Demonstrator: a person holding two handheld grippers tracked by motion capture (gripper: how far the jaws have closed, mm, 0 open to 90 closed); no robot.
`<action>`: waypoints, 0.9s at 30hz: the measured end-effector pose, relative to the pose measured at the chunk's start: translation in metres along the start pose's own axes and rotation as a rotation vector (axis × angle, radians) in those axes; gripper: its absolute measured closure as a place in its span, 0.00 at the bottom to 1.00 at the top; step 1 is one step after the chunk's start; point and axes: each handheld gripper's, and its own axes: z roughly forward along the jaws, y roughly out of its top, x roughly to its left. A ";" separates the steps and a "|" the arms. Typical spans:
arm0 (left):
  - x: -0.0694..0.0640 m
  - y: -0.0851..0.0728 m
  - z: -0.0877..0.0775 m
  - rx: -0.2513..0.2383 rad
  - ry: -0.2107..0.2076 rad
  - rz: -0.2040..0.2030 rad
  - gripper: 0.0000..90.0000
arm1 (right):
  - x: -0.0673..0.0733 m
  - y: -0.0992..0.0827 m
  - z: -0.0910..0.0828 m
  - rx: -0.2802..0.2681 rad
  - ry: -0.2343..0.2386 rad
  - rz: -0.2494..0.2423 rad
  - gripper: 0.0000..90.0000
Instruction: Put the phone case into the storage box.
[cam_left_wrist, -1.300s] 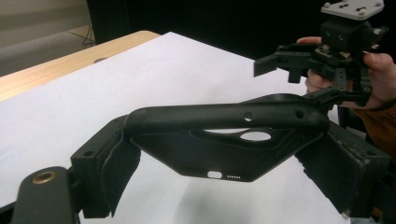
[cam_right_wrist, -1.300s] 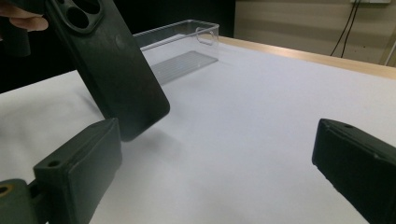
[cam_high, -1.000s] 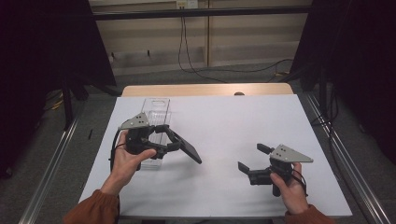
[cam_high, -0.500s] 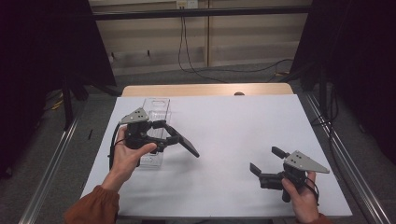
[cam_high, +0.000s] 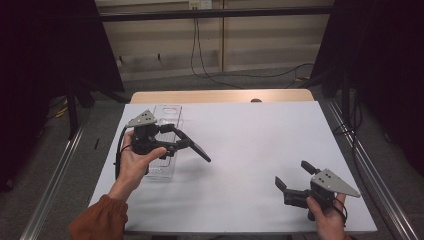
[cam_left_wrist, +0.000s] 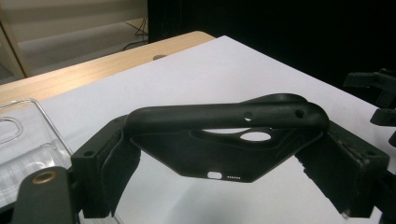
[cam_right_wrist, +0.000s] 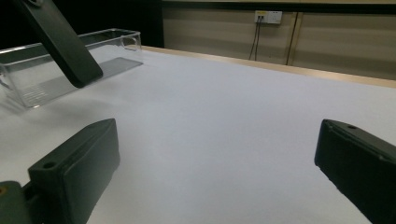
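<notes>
Slippage risk: left tool (cam_high: 187, 142) pinches black rubbery phone case (cam_left_wrist: 233, 135) by edges above clear plastic tray (cam_high: 167, 167); right tool (cam_high: 295, 177) gapes wide, empty.

A black phone case (cam_high: 192, 146), matte and soft-looking with a camera cutout, hangs tilted above the white bench (cam_high: 250, 150), clamped in the left gripper (cam_high: 172, 140), its free end slanting down beside the clear tray (cam_high: 165, 167).

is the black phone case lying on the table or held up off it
Held up. The left claw is clamped on the black phone case, which hangs tilted above the white table, beside the clear tray.
</notes>
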 end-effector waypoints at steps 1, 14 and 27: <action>0.000 0.001 0.000 -0.001 0.001 -0.006 0.17 | -0.002 -0.001 0.000 0.003 -0.010 0.001 0.00; 0.010 0.018 -0.005 -0.004 0.040 -0.012 0.17 | -0.011 -0.005 -0.009 -0.001 -0.073 0.004 0.00; 0.024 0.044 -0.019 -0.023 0.123 -0.027 0.17 | -0.012 -0.007 -0.009 0.011 -0.054 -0.007 0.00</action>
